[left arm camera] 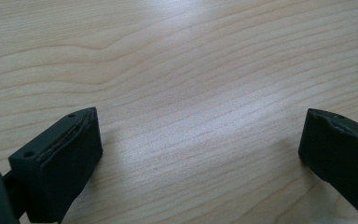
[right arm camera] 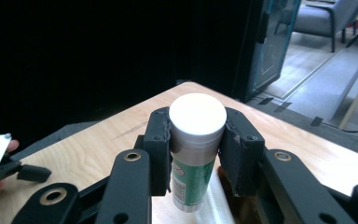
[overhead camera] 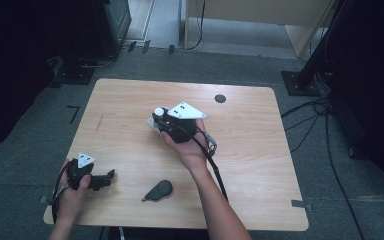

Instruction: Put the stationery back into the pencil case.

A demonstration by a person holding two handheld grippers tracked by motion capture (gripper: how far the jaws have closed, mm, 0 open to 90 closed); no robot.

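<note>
Item: white-capped tube (right arm camera: 193,154), clamped upright in right tool (right arm camera: 196,140) and lifted off worktop (overhead camera: 260,145), placement pending; left tool (left arm camera: 200,154) wide open, empty, idle.

Bare table (overhead camera: 260,145) right of the right gripper (overhead camera: 156,119); a black tool (overhead camera: 160,190) lies near the front edge.

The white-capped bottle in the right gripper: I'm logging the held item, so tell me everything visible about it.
The bottle is a small cylinder with a flat white cap, a silvery band under it and a green label with a barcode. It looks like plastic. It stands about upright, capped, clamped below the cap between the black pads of the right gripper, above the wooden table.
</note>
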